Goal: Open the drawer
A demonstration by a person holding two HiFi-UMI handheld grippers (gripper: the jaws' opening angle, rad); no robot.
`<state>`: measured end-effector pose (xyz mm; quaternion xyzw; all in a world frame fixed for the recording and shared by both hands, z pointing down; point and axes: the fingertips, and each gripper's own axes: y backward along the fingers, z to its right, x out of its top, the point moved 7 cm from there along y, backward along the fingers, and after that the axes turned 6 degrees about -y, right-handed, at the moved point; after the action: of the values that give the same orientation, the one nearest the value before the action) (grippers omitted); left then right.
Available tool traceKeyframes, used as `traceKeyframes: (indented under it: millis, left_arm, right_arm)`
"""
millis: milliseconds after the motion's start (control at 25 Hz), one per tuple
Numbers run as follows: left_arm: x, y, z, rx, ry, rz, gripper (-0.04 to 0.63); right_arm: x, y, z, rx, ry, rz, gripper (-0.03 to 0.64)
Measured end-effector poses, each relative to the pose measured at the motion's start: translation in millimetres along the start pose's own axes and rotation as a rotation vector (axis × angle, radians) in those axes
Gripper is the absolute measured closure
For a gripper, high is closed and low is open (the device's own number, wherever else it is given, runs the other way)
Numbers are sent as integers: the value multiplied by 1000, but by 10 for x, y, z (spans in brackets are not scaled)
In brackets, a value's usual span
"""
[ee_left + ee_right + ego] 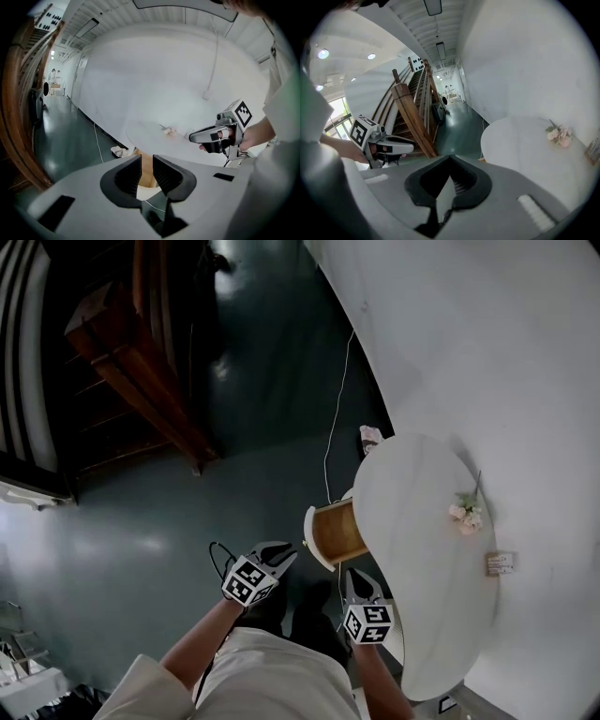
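While the drawer [336, 532] is sitting pulled out from under the round table [422, 549], just ahead of the fingertips [283, 552], we are holding the left gripper [275, 557] narrowly parted and the right gripper [359, 582] pinched shut, both empty. Swinging inward, we are risking clipping the drawer rim or the tabletop edge; the floor [141, 521] is lying open beyond the left fingers.

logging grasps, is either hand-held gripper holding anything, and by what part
Nothing is held: the left hand-held gripper has a narrow empty gap between its jaws, and the right hand-held gripper is shut on nothing.
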<state>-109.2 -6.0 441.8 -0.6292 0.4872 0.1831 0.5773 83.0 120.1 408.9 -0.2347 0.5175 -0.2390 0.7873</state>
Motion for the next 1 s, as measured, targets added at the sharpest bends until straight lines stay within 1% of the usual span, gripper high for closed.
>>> traceKeyframes:
  millis: [240,320,400,600,760,880,1000]
  left_arm:
    - [318,197,74,-19,-17,12,540]
    - [413,241,103,-27,-15,21,558]
    - [504,281,136,-36,-20,40,566]
    - [790,354,266,-63,-61,96,581]
    - [994,435,421,-89,-76,127,584]
    - [1130,489,523,-90,-92,144,588]
    - [1227,580,623,-81,-92,161,588]
  right_arm:
    - [289,338,-63,-36,-7,66,606]
    - [378,458,-78,-51,-3,91,606]
    - [458,563,-86,-68,3,123,606]
    - [664,827,-71,-108,5,209,606]
    - [807,1086,-62,-120,27,253,606]
    - [903,1261,-24,-121,47,284,606]
    - [967,1435,5,-112,58,305,606]
